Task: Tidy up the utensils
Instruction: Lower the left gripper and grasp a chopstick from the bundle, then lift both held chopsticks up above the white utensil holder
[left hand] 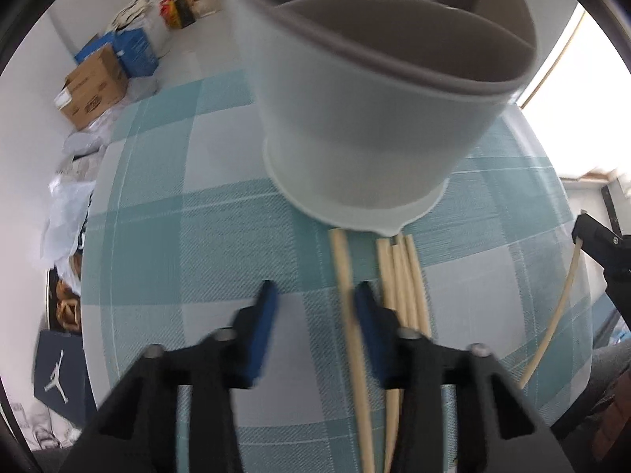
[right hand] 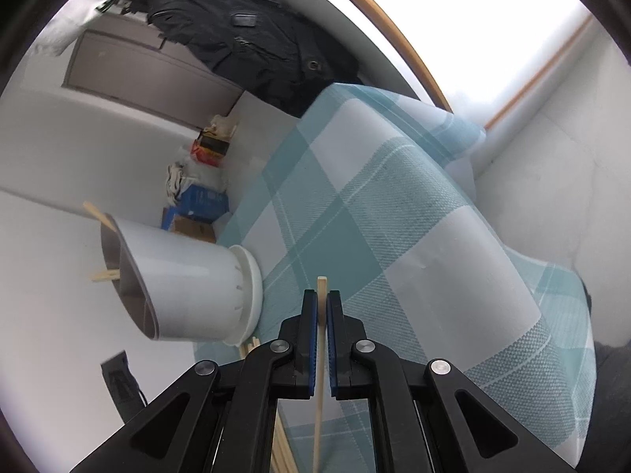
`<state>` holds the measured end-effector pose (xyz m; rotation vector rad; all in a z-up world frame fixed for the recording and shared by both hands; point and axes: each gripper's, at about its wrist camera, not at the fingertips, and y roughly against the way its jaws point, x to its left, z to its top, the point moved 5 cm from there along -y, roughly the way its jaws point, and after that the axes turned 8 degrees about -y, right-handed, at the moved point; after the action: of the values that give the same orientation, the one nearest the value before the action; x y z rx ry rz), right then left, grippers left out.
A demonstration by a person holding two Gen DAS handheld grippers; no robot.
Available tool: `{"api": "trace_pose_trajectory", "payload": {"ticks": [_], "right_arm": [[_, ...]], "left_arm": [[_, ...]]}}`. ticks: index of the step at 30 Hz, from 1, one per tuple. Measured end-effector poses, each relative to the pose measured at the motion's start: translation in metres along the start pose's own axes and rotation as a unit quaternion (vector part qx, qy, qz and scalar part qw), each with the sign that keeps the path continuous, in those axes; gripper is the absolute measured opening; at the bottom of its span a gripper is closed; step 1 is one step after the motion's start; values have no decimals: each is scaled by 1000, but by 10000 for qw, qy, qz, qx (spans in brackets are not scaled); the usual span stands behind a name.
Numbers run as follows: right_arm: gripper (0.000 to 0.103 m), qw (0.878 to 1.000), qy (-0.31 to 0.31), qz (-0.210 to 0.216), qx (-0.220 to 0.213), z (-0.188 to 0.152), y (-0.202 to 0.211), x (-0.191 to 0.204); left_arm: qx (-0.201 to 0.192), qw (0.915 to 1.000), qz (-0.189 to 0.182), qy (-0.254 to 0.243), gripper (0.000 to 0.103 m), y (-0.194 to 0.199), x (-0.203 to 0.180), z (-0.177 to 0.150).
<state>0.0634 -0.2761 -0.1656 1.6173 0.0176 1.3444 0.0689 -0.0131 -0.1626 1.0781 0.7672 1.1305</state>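
My left claw (left hand: 313, 295) stands spread over the checked bench (left hand: 157, 205), one chopstick (left hand: 347, 276) against its right pad; four more chopsticks (left hand: 402, 276) lie beside, touching the white holder (left hand: 355, 126). Only the right wrist view shows my right claw (right hand: 322, 303) pinching a single chopstick (right hand: 321, 287) and sticks inside the holder.
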Motion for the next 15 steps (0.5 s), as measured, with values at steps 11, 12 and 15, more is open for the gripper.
{"api": "trace_pose_trajectory", "payload": {"ticks": [11,12,15], "right_arm": [[4,9994,233,261,-42,-2,13,14],[4,9991,285,290,-84,-2,16,17],[4,9984,445,299,-204,-4,21,24]], "left_arm": [[-182,9986,-488,-81,2,11,4,-16],[-198,9984,-519,-88,2,12,5,-16],[-59,9985,-548,-34,2,8,8,-13]]}}
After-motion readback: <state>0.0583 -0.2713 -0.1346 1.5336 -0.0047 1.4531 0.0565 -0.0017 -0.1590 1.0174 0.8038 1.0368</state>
